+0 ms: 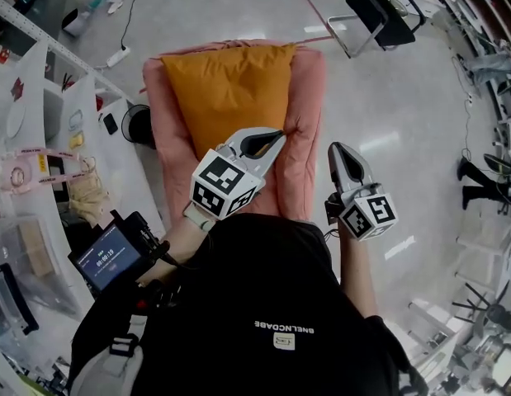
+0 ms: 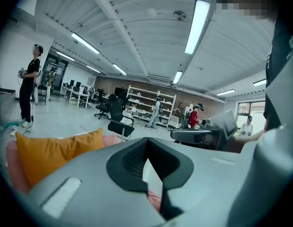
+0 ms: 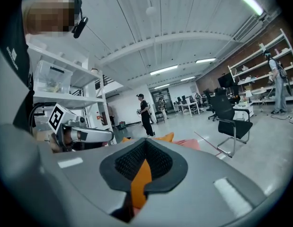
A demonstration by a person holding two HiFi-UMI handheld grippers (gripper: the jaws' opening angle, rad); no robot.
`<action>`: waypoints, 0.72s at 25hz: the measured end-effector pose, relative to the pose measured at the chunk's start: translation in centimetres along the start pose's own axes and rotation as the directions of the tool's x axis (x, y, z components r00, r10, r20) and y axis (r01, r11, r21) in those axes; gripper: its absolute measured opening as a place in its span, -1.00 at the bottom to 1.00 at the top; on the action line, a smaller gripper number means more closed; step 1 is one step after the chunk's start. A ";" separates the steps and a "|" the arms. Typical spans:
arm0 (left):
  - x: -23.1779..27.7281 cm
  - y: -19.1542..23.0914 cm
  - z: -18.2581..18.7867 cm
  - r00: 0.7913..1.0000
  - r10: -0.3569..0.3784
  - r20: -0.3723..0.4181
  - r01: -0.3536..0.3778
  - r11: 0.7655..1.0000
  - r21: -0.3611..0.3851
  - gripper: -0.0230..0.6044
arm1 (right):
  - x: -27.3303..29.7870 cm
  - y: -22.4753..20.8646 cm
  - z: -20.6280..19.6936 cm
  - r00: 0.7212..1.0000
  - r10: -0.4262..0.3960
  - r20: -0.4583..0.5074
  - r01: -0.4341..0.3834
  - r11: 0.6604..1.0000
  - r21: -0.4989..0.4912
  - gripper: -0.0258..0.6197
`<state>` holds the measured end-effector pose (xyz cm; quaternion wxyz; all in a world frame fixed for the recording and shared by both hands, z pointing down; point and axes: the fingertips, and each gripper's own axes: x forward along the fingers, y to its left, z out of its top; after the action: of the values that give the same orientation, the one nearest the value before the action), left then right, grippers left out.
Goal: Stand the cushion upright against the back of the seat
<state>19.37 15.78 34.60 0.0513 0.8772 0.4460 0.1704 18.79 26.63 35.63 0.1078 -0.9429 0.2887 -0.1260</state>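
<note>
An orange cushion (image 1: 230, 89) stands on the pink seat (image 1: 309, 97), its top edge against the seat's back. It also shows at the left of the left gripper view as the cushion (image 2: 56, 150), upright. My left gripper (image 1: 280, 136) hovers over the seat by the cushion's lower right corner, jaws shut, nothing held. To the right of the seat's edge, my right gripper (image 1: 338, 148) is shut and empty too. In the left gripper view my left gripper (image 2: 148, 150) points past the cushion. In the right gripper view my right gripper (image 3: 145, 148) has cushion orange showing beyond its jaws.
White shelves (image 1: 40, 139) with boxes and clutter line the left side. A small screen (image 1: 115, 258) hangs at my left hip. A black chair (image 1: 379, 11) stands on the grey floor at the back right. Someone in black (image 2: 29, 86) stands far left, others work near far shelving.
</note>
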 end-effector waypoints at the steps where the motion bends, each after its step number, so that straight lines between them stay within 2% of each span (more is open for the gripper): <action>1: -0.4 -0.1 0.1 1.000 0.003 0.011 -0.003 1.000 0.006 -0.88 | 0.0 0.4 0.0 1.000 0.008 0.004 -0.008 1.000 -0.001 -0.90; 10: -1.8 1.2 0.7 0.997 0.056 0.062 -0.060 0.996 0.063 -0.88 | 1.5 2.1 -0.1 0.998 0.065 0.012 -0.064 0.998 -0.016 -0.90; 18: -2.5 1.1 0.7 0.993 0.076 0.093 -0.079 0.997 0.021 -0.87 | 1.6 3.0 1.0 0.996 0.082 0.035 -0.080 0.996 -0.039 -0.90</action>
<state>19.12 13.19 33.57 0.0543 0.9013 0.4109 0.1260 18.87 23.43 34.17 0.1005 -0.9345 0.3269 -0.0988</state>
